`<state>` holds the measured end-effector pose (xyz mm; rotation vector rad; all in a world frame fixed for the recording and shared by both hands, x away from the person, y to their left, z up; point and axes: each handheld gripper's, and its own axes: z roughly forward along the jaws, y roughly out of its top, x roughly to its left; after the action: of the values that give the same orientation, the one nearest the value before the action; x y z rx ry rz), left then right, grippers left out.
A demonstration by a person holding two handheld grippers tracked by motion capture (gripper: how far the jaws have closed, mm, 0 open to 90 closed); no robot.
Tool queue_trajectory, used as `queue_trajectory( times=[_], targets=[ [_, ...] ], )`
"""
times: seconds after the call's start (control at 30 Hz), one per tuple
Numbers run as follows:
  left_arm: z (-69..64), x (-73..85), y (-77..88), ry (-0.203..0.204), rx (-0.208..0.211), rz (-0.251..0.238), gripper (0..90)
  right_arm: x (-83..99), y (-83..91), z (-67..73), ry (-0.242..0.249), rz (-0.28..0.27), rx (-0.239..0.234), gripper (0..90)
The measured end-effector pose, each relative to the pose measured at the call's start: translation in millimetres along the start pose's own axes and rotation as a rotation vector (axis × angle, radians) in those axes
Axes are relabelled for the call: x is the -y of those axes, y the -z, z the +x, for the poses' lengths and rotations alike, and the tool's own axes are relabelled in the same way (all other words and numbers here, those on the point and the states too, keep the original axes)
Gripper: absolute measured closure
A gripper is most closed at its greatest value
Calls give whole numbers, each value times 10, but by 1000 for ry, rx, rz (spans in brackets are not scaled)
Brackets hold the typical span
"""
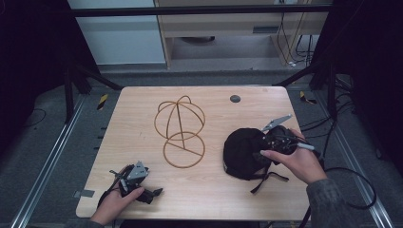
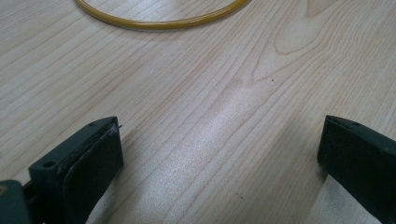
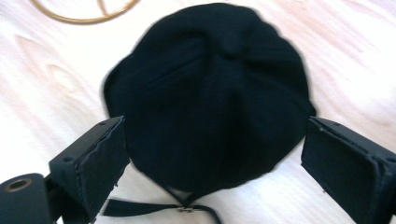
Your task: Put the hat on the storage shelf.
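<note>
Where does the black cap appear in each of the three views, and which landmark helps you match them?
High view: black cap right of centre, under the right gripper.
Left gripper view: not in it.
Right gripper view: cap at centre, beyond the open jaws.
Shared landmark: the gold wire ring.

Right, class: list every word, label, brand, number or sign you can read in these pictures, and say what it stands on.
None can be read.
Black cap: no logo or lettering shows.
Wire hat stand: bare.
Wooden table: only grain.
Left gripper and right gripper: no legible marking.
Yellow-and-black striped markers beside the table: stripes, no text.
</note>
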<state>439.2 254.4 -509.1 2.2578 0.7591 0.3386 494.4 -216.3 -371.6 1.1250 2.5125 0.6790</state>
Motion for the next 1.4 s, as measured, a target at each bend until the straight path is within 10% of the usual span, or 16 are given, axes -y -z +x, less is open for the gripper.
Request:
queue_trajectory(
  times=[0.53,1.13,1.4],
  targets=[
    [-1,0,-2,2,-2,-3,0,-354,-109,5,92,79,-37,335],
    [-2,0,-1,3,-1,-3,0,-535,-509,-79,25,167,-78,368],
    [-1,0,-2,2,-1,-3,0,-547,-544,-75,43,174,-92,682]
  ],
)
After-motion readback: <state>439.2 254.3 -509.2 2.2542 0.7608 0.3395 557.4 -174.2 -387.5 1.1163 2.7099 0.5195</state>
